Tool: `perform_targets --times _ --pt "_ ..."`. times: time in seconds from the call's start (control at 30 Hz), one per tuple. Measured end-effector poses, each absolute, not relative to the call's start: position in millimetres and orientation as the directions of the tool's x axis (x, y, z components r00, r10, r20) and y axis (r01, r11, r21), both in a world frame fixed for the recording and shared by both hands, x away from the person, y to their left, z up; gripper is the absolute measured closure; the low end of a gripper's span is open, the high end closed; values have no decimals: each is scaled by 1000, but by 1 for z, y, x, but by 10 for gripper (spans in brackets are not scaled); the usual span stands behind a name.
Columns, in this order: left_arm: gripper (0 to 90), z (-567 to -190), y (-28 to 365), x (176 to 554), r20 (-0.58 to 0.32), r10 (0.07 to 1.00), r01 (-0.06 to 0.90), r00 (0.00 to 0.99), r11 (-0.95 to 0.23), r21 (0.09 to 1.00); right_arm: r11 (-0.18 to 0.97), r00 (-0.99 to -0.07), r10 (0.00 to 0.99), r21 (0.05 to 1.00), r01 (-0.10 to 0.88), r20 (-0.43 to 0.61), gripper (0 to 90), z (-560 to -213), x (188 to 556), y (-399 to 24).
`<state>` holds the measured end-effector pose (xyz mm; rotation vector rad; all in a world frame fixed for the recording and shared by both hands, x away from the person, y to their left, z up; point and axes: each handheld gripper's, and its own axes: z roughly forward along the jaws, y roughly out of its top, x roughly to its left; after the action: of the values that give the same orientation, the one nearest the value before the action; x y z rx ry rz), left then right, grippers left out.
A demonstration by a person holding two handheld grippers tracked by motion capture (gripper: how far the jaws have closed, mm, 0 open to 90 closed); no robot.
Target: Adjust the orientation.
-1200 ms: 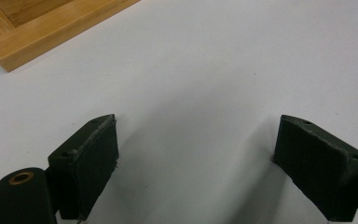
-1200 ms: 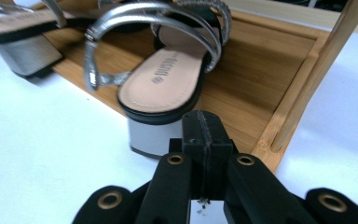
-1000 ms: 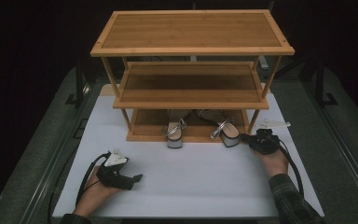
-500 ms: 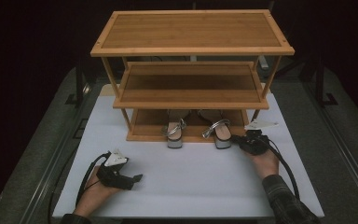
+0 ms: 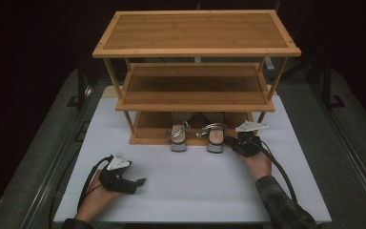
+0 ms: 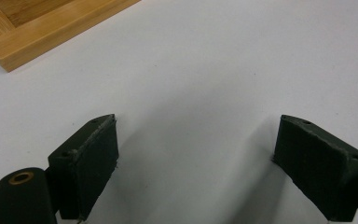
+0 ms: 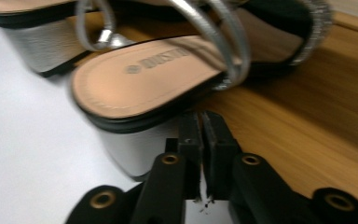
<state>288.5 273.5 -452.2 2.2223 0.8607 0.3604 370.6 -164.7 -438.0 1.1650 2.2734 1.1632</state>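
You are looking down on a bench [image 5: 181, 191] with a white top, lit evenly from above. A three-tier wooden rack [image 5: 195, 45] stands on its far half (bamboo, by the look of the grain). Around the bench the room is dark. Grey floor [image 5: 38, 143] shows left and right of the bench, with black stand legs [image 5: 331, 90] beside the rack's right end.

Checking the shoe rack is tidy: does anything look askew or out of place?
Slightly. The two sandals, left sandal and right sandal, sit on the rack's bottom shelf with their heels sticking out over its front edge. The right sandal's ankle strap splays sideways. The right gripper is at that sandal's heel, jaws nearly closed with nothing between them.
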Motion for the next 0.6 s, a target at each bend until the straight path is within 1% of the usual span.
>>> perform_targets --times 0.13,0.23,0.3,0.37,0.47,0.6 --pt "126 -452 274 289 2 674 475 738 -522 709 288 -547 835 804 521 56 829 -437 376 -169" --pt "126 -452 274 289 2 674 475 738 -521 709 262 -510 859 810 524 52 856 -438 387 -170" --pt "126 -452 274 288 2 675 475 738 -521 709 247 -501 863 810 532 66 862 -439 393 -168" --pt "126 -452 274 289 0 675 475 738 -520 710 248 -493 869 820 516 48 862 -441 397 -164" --pt "126 -452 274 289 1 675 475 738 -520 710 223 -453 891 843 490 27 871 -445 402 -161" --pt "126 -452 274 289 1 674 475 738 -521 710 217 -469 883 858 465 31 896 -449 406 -157"
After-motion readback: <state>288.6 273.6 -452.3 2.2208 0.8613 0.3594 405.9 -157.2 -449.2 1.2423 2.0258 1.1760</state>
